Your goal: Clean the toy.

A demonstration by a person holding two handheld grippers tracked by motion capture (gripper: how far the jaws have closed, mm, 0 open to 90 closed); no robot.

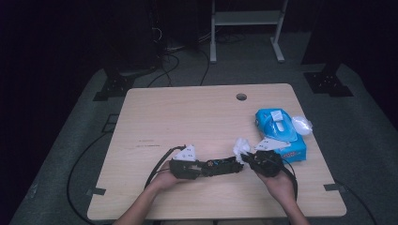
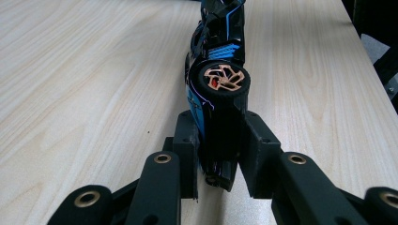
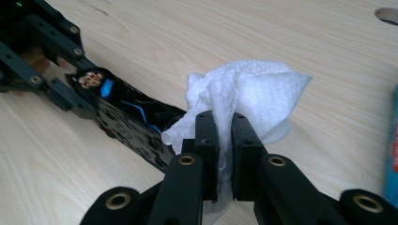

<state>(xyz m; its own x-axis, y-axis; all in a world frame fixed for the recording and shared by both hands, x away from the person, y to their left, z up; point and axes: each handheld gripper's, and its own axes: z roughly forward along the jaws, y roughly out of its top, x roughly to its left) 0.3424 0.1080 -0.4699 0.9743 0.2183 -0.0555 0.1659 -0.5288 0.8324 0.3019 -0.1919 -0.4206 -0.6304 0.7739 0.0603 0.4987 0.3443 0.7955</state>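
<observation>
The left claw [image 2: 219,154] clenched a black-and-blue toy car [image 2: 218,84] on its side near the table [image 1: 187,117] front, while the right claw [image 3: 224,154] pinched a white wipe [image 3: 248,96] against its nose, seemingly mid-cleaning, needing strokes along the body next.

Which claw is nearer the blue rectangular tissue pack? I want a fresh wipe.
Right. The right claw sits just beside the blue rectangular tissue pack; the left claw lies farther away, toward the table's middle.
</observation>
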